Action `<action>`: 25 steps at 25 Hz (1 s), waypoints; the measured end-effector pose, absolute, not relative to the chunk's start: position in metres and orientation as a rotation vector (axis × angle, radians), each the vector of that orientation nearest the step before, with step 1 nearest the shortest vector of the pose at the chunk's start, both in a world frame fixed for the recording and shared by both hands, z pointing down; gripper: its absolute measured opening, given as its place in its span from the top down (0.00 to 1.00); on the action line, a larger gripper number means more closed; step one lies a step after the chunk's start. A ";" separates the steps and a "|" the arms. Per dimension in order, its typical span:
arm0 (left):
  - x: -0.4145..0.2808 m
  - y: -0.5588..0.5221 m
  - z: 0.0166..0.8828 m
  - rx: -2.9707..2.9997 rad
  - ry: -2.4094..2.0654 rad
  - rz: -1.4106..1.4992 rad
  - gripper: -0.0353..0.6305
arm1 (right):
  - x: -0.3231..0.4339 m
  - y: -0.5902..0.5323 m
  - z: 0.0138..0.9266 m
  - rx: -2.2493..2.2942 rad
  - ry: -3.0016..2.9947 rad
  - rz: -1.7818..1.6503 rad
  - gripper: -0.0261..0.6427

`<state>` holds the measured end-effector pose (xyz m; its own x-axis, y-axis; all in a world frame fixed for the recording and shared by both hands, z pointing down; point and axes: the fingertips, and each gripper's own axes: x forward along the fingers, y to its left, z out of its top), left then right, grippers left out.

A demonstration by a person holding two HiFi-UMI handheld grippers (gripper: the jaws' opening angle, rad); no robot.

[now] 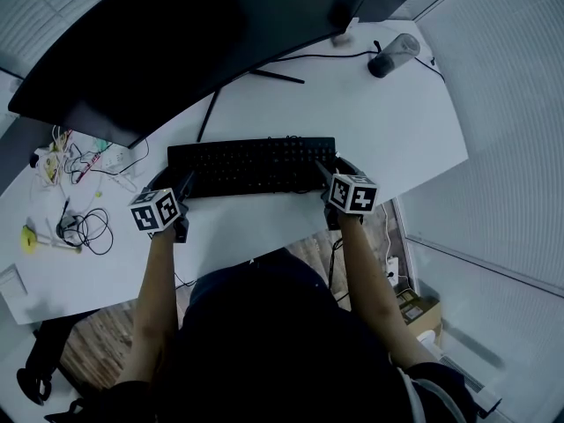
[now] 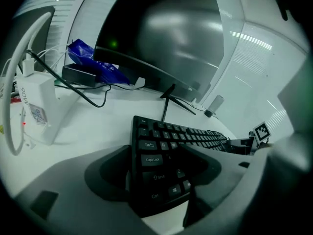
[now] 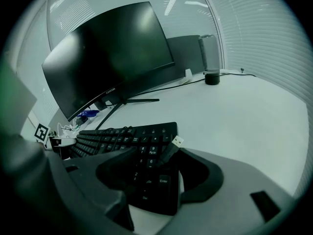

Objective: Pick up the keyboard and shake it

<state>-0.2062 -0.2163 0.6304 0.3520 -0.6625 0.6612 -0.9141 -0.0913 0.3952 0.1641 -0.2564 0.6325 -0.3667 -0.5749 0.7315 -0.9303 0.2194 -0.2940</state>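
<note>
Head view puts the black keyboard [image 1: 251, 166] at mid-frame, flat on or barely off the smooth white table [image 1: 379, 130] (I cannot tell which), below the curved monitor [image 1: 194, 33]. The left gripper [image 1: 176, 186] has its jaws closed in on the keyboard's left end, one against the short edge by the Caps Lock column, the other over the keys. The right gripper [image 1: 333, 173] looks clamped likewise on the number-pad end, where a loose USB plug [image 3: 177, 141] lies on the keys. So the grasp seems made and the lift comes next. Both ends should rise together and level, since a long, thin, rigid plastic slab with matte sides could twist or slip in a pinch.
</note>
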 end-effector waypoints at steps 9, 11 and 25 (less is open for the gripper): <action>-0.212 -0.210 0.621 1.827 -1.447 0.420 0.47 | 0.170 -0.254 0.635 1.399 -2.027 1.018 0.52; -0.216 -0.204 0.608 1.842 -1.493 0.426 0.46 | 0.177 -0.250 0.624 1.460 -1.993 0.975 0.51; -0.162 -0.181 0.413 2.272 -1.726 0.240 0.91 | 0.081 -0.223 0.410 1.616 -2.463 0.477 0.92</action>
